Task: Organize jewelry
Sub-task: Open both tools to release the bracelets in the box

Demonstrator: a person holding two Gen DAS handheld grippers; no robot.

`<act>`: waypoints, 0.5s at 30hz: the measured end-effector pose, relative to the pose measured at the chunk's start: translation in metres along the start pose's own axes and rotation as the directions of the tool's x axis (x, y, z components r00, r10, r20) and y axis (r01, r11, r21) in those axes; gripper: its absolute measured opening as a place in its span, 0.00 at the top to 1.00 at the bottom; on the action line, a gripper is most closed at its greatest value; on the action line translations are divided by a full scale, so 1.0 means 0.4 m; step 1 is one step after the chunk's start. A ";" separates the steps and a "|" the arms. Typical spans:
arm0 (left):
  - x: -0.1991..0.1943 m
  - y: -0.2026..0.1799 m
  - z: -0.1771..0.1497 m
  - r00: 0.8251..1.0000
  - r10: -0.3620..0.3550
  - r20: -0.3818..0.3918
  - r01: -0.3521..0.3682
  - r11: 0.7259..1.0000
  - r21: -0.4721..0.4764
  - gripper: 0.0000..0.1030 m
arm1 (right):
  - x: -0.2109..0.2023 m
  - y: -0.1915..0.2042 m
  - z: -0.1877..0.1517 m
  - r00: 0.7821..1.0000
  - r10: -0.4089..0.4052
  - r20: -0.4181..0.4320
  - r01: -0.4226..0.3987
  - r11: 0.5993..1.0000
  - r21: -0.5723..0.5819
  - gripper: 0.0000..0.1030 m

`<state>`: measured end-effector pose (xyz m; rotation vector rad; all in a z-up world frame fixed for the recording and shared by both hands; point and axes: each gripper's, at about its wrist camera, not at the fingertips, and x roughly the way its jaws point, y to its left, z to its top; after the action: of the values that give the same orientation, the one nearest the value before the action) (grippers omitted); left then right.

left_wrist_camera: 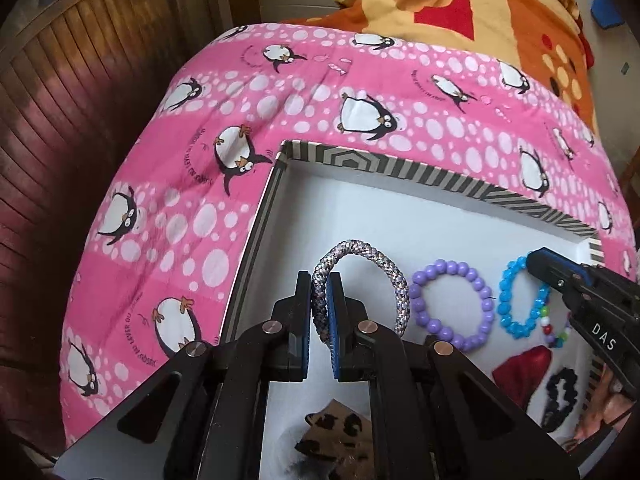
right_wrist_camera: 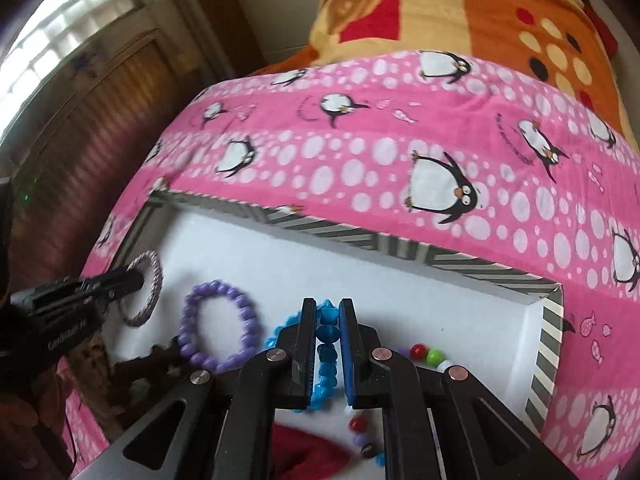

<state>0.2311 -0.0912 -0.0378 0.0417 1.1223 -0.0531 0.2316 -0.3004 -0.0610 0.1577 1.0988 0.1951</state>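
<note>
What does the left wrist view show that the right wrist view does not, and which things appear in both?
Only the left wrist view shows the black scrunchie and the leopard-print piece low in the box.

Only the right wrist view shows the window at upper left.

Both show the striped box, the purple bead bracelet, the left gripper shut on the braided band, and the right gripper shut on the blue bead bracelet.
</note>
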 end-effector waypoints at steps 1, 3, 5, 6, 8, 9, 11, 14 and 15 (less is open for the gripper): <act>0.000 0.000 -0.002 1.000 0.005 0.004 -0.005 1.000 0.000 0.94 | 0.004 0.001 0.000 1.000 -0.005 -0.006 0.005 1.000 0.000 0.88; -0.003 0.001 -0.005 1.000 0.010 0.008 -0.010 1.000 -0.003 0.91 | -0.003 0.001 -0.007 1.000 -0.008 -0.008 0.008 1.000 0.005 0.61; -0.006 0.000 -0.010 1.000 0.020 0.005 -0.020 1.000 -0.002 0.75 | -0.023 0.006 -0.020 1.000 -0.001 0.019 0.001 1.000 0.006 0.58; -0.012 0.002 -0.017 1.000 0.022 0.011 -0.022 1.000 -0.004 0.59 | -0.035 0.011 -0.030 1.000 -0.006 0.022 0.006 1.000 0.000 0.58; -0.024 0.006 -0.025 1.000 0.008 0.023 -0.008 1.000 -0.015 0.54 | -0.063 0.020 -0.050 0.999 -0.017 0.030 0.017 1.000 -0.004 0.58; -0.032 0.008 -0.030 1.000 0.005 0.025 -0.005 1.000 -0.017 0.54 | -0.076 0.023 -0.059 0.999 -0.019 0.040 0.019 1.000 0.003 0.58; -0.052 0.009 -0.043 0.999 0.011 0.034 -0.010 1.000 -0.012 0.54 | -0.107 0.029 -0.084 0.998 -0.019 0.053 0.019 1.000 0.015 0.58; -0.089 0.010 -0.071 0.998 0.018 0.054 -0.018 1.000 -0.003 0.54 | -0.153 0.051 -0.125 0.997 -0.045 0.065 0.044 0.999 0.015 0.58; -0.102 0.010 -0.081 0.998 0.018 0.060 -0.018 1.000 0.000 0.54 | -0.165 0.057 -0.135 0.997 -0.047 0.067 0.046 0.999 0.015 0.58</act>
<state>0.1846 -0.0843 -0.0148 0.0502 1.0615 -0.0381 0.1526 -0.2921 -0.0229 0.1495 1.0356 0.1398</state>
